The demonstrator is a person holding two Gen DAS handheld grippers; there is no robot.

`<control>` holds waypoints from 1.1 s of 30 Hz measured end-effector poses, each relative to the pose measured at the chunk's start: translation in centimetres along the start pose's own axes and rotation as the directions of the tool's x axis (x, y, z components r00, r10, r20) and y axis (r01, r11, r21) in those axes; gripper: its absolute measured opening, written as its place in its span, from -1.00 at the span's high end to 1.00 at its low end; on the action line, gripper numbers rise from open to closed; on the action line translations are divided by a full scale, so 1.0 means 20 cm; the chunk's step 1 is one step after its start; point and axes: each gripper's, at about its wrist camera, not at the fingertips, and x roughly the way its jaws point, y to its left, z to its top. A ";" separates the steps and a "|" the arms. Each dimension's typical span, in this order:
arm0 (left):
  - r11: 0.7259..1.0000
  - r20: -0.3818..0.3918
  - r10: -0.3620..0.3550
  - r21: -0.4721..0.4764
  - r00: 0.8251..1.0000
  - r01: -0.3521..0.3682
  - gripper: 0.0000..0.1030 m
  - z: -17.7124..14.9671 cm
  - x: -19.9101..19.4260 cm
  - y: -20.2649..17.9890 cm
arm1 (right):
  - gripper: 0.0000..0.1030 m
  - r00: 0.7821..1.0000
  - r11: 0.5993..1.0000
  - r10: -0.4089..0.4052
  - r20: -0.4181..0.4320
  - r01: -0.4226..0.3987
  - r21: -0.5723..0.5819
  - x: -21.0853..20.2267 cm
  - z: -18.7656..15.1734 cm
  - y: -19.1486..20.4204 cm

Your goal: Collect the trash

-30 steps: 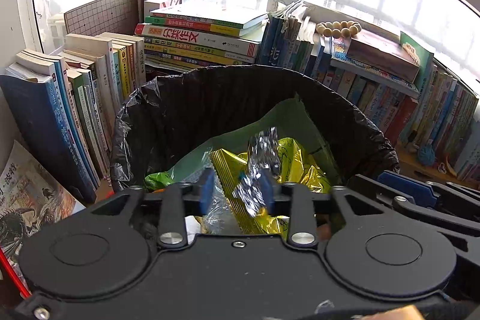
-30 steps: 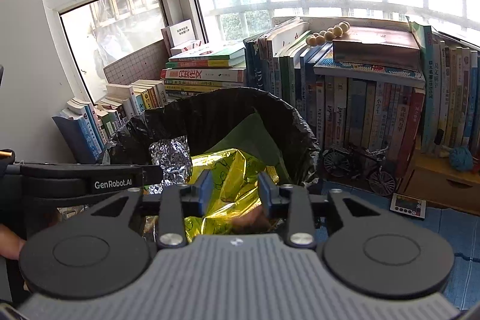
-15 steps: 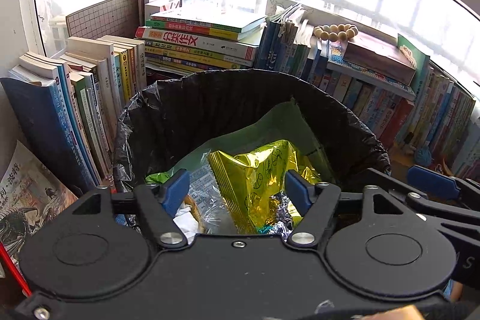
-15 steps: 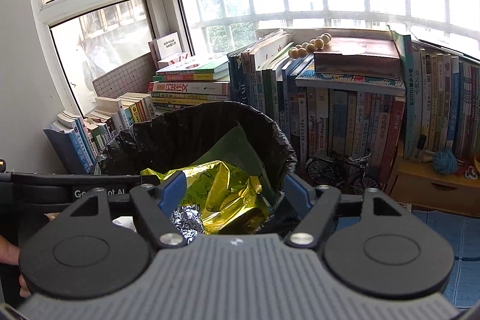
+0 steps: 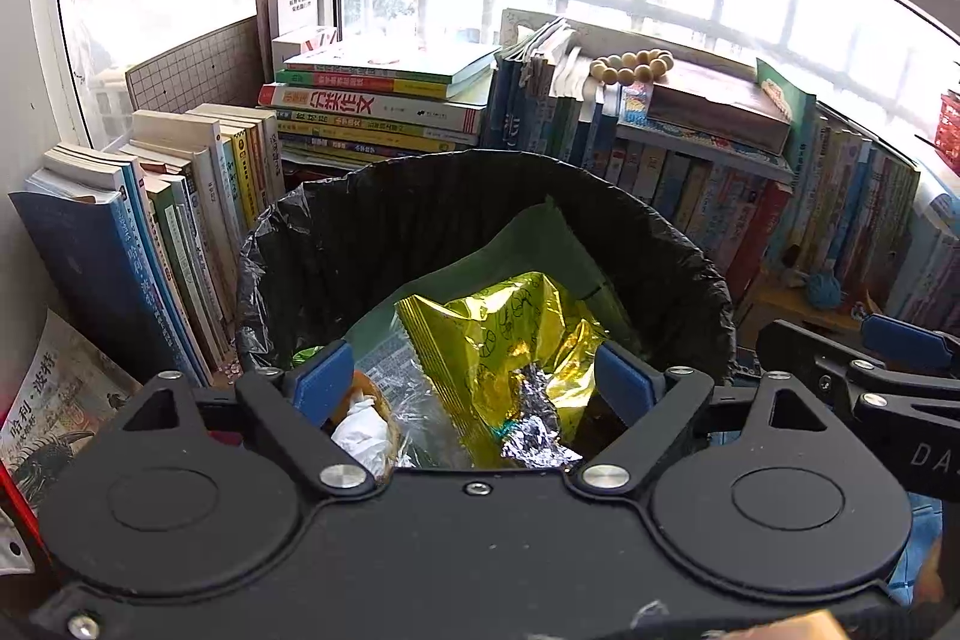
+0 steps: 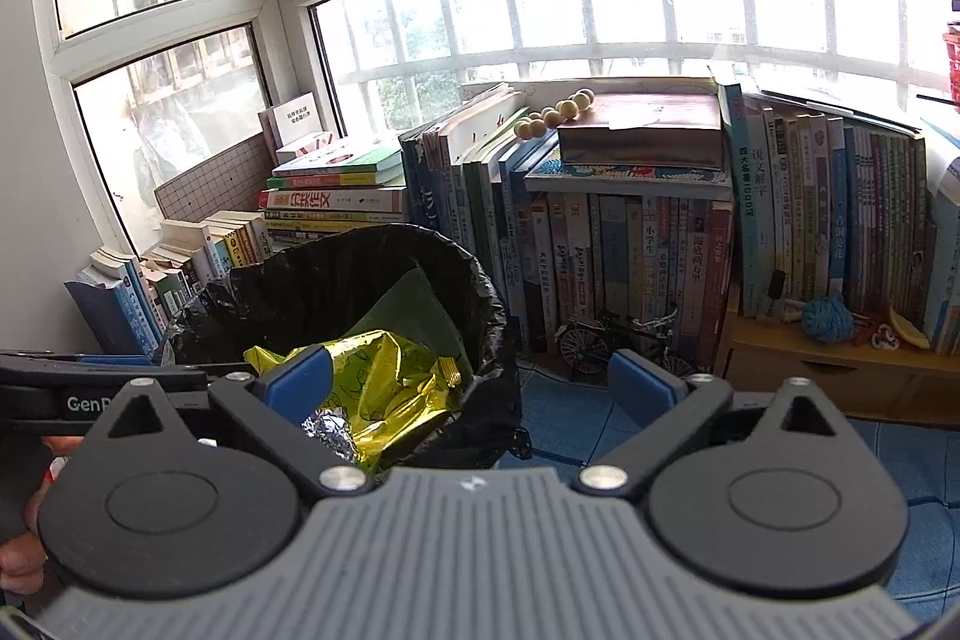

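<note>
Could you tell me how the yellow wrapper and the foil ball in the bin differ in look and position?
The yellow wrapper is a shiny gold printed bag, spread fairly flat; the foil ball is plain silver and crumpled into a lump. The wrapper is much larger than the foil. The wrapper lies on top in the middle of the pile, while the foil sits at its near edge. Both are metallic and lie loose in the black-lined bin, held by neither gripper.

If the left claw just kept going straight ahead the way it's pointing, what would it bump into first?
Most likely the yellow snack bag lying on top of the rubbish in the black-lined bin. The left claw, its jaws opening with nothing held between them, points down into the bin; the crumpled foil may be nearer, since depth is unclear.
</note>
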 end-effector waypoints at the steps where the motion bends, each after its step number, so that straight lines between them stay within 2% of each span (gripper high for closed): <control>1: 1.000 0.001 -0.001 0.003 1.000 0.001 -0.69 -0.01 -0.01 -0.01 | -1.00 1.000 1.000 -0.002 -0.002 0.002 0.002 -0.01 -0.01 -0.01; 11: 1.000 -0.014 -0.024 0.019 1.000 0.024 -0.71 -0.11 -0.08 -0.07 | -1.00 1.000 1.000 -0.019 -0.009 0.019 0.010 -0.09 -0.09 -0.06; 16: 0.999 -0.026 -0.025 0.024 0.999 0.026 -0.71 -0.15 -0.09 -0.10 | -1.00 0.998 1.000 -0.026 -0.056 0.026 -0.003 -0.09 -0.15 -0.08; 33: 0.998 -0.053 -0.018 0.060 0.998 0.021 -0.72 -0.26 -0.09 -0.17 | -1.00 0.995 0.990 -0.075 -0.070 0.083 0.118 -0.11 -0.27 -0.19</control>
